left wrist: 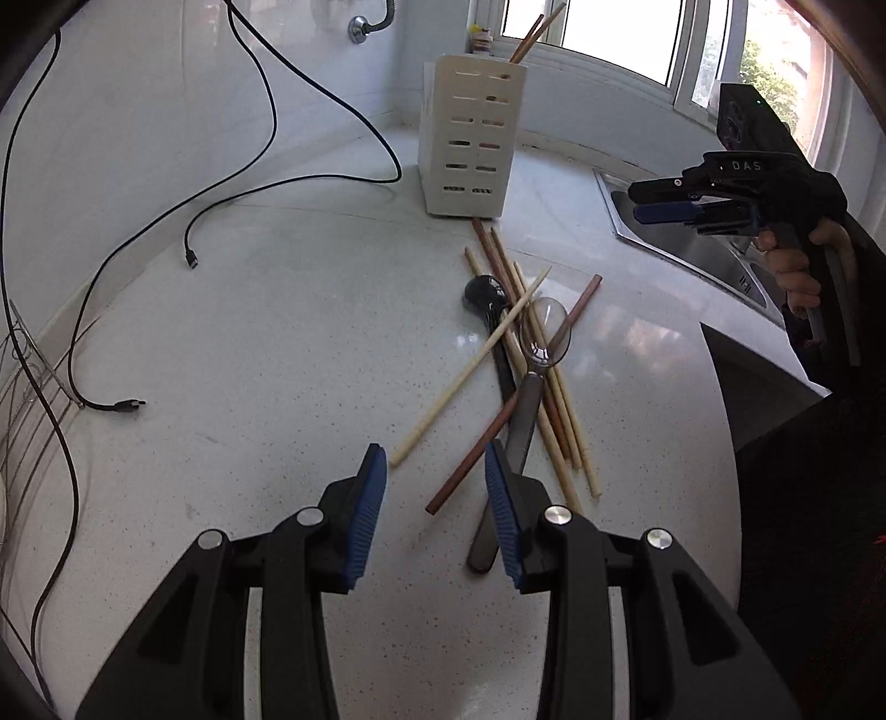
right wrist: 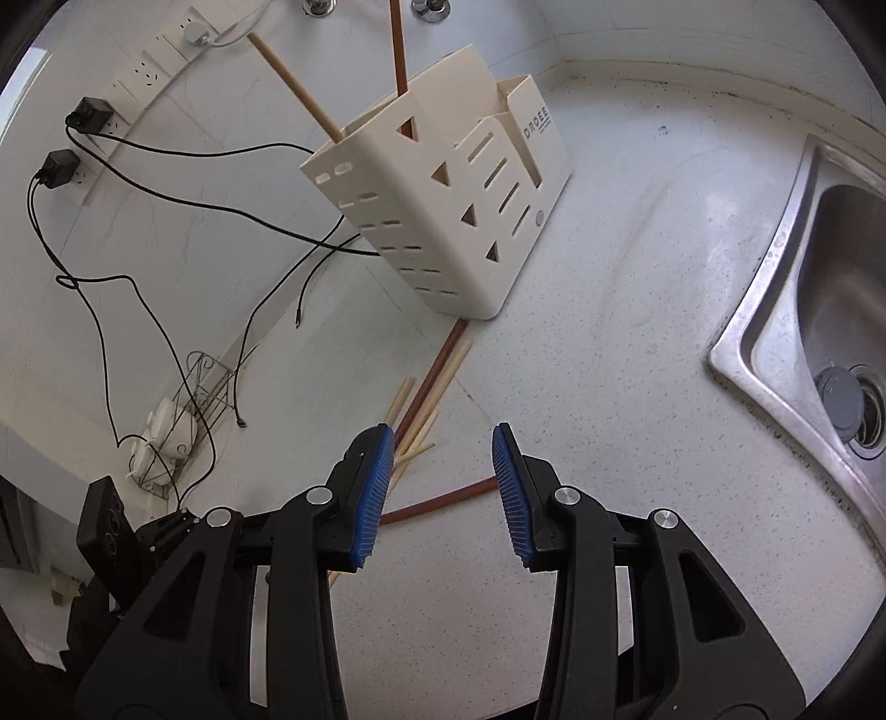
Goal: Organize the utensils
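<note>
A pile of utensils lies on the white counter: several pale and brown chopsticks (left wrist: 554, 387), a black spoon (left wrist: 487, 299) and a metal spoon (left wrist: 545, 332). A cream slotted utensil holder (left wrist: 470, 133) stands behind the pile and holds two chopsticks (left wrist: 531, 33); it also shows in the right wrist view (right wrist: 443, 205). My left gripper (left wrist: 434, 459) is open and empty, just above the near ends of the pile. My right gripper (right wrist: 443, 437) is open and empty, above the pile's chopsticks (right wrist: 426, 387); it hovers at the right in the left wrist view (left wrist: 664, 202).
Black cables (left wrist: 249, 183) trail over the counter's left side. A steel sink (right wrist: 819, 310) is sunk in at the right. A wire rack (right wrist: 205, 376) and wall sockets (right wrist: 144, 72) are at the left. A dark box (left wrist: 775, 387) sits by the counter's right edge.
</note>
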Available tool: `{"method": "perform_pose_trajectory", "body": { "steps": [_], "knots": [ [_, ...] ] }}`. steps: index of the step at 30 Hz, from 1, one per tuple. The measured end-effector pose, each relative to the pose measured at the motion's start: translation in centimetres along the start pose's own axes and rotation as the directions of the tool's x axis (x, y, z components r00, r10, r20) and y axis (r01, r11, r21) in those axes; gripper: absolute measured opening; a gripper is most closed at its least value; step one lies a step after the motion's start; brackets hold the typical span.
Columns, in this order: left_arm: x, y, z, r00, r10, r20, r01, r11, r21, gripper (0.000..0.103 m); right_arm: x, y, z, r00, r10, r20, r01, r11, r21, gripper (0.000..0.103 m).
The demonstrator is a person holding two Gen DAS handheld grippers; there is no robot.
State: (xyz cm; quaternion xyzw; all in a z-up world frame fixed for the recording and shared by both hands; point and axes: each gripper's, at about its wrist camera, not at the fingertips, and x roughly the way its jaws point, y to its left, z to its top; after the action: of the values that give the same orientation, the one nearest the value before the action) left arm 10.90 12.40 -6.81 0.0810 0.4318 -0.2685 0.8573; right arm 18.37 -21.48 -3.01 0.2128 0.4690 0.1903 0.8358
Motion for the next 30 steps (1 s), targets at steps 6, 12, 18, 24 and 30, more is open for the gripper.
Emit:
{"method": "perform_pose_trajectory", "body": {
  "steps": [6, 12, 18, 24, 30],
  "knots": [
    [0.8, 1.0, -0.9, 0.997, -0.079, 0.0, 0.079, 0.997, -0.009, 0.03, 4.0, 1.0, -2.2, 0.989, 0.112, -0.097, -0.101, 0.988, 0.115, 0.033],
    [1.8, 1.8, -1.4, 0.987, -0.161, -0.02, 0.161, 0.987, -0.001, 0.019, 7.1, 2.4, -3.5, 0.976, 0.132, -0.175, -0.104, 0.982, 0.157, 0.024],
    [1.9, 2.4, -1.6, 0.98, -0.201, -0.013, 0.201, 0.98, -0.003, 0.019, 8.6, 2.9, -3.6, 0.969, 0.15, -0.195, -0.112, 0.975, 0.192, 0.021],
    [1.8, 2.6, -1.8, 0.976, -0.216, -0.009, 0.216, 0.976, -0.01, 0.015, 9.6, 2.9, -3.7, 0.96, 0.175, -0.217, -0.127, 0.968, 0.216, 0.01],
    [1.6, 2.7, -1.8, 0.976, -0.218, -0.003, 0.218, 0.976, -0.016, 0.013, 10.0, 3.3, -3.6, 0.959, 0.18, -0.22, -0.132, 0.967, 0.217, 0.008]
  ]
}}
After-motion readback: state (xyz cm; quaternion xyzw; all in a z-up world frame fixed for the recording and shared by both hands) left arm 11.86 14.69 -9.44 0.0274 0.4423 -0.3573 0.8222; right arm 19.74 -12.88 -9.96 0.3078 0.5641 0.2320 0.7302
